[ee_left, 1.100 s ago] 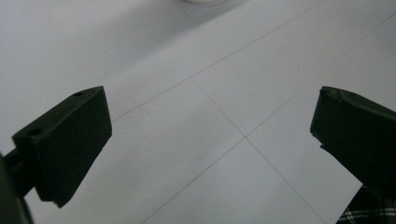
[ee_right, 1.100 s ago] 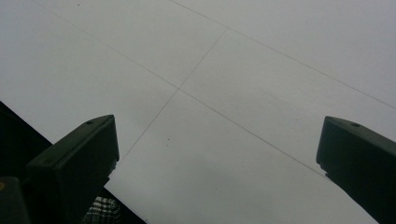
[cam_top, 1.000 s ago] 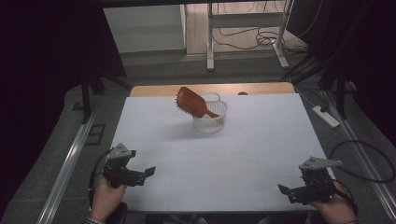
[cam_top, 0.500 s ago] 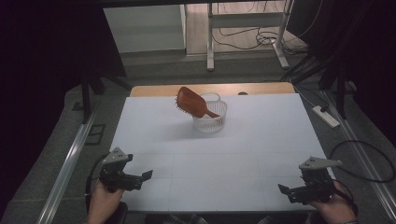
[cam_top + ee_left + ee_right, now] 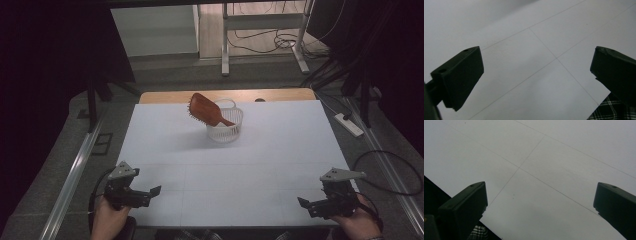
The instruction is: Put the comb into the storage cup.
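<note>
Across the middle of the high view lay my table (image 5: 270, 165), its top covered by a white sheet marked with thin grid lines. Its wooden far edge showed beyond the sheet. Dark floor with cables and metal stand legs lay past that.

Toward the far side of the table, near its centre line, stood a white basket (image 5: 225, 125). A brown brush (image 5: 206, 110) rested in it, handle down inside the basket, its broad head tilted up and out over the left rim, bristles facing down to the left.

Both of those things were well apart from my grippers, which sat at the near edge. My left gripper (image 5: 148, 193) was at the near left corner, held in my left hand (image 5: 109, 220), its tips pointing right. In the left gripper view its two black jaws stood wide apart with bare white sheet between them, and a bit of checked cloth (image 5: 614, 110) showed at the bottom right.

My right gripper (image 5: 306, 204) was at the near right corner, in my right hand (image 5: 357, 225), its tips pointing left. In the right gripper view its jaws were likewise spread wide, holding nothing, with grid lines crossing between them.
</note>
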Demonstrator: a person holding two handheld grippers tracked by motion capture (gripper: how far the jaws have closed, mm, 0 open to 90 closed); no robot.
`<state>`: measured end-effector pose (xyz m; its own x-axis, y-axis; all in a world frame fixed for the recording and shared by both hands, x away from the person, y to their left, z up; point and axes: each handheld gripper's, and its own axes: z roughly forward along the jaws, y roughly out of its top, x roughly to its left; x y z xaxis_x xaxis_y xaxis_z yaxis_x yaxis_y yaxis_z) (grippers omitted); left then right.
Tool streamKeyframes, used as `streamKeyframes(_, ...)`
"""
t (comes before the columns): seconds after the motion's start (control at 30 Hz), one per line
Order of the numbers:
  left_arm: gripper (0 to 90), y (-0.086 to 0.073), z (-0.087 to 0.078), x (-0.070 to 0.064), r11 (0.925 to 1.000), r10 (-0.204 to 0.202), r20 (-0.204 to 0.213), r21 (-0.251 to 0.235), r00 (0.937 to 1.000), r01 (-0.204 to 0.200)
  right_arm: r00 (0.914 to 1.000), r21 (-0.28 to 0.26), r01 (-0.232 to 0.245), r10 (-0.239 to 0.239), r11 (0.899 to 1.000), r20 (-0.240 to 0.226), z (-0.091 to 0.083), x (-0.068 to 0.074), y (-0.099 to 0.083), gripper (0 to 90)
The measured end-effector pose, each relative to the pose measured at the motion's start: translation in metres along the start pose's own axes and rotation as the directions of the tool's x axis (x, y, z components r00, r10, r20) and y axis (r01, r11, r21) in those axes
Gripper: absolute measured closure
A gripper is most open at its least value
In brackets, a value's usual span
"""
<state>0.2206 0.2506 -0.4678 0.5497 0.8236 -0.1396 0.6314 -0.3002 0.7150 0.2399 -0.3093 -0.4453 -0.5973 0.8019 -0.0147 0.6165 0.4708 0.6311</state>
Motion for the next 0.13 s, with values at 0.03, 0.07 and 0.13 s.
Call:
streamKeyframes(0.03, 0.0, -0.0005, -0.0004, 0.0002, 1.0, -0.001, -0.002, -0.001, 1.0, 0.001, 1.0, -0.001, 0.0, 0.0, 1.0, 0.001, 0.0001, 0.0001, 0.0, 0.0)
streamKeyframes(0.07, 0.0, -0.0009, -0.001, 0.0006, 1.0, -0.005, 0.001, -0.006, 1.0, 0.005, 1.0, -0.001, 0.001, -0.001, 1.0, 0.001, 0.0002, 0.0, 0.0, 0.0)
streamKeyframes(0.13, 0.0, -0.0008, -0.0013, 0.0014, 0.9998, -0.013, 0.006, -0.014, 0.9999, 0.013, 1.0, 0.001, 0.003, -0.003, 1.0, 0.001, 0.0002, -0.0001, -0.0001, 0.0)
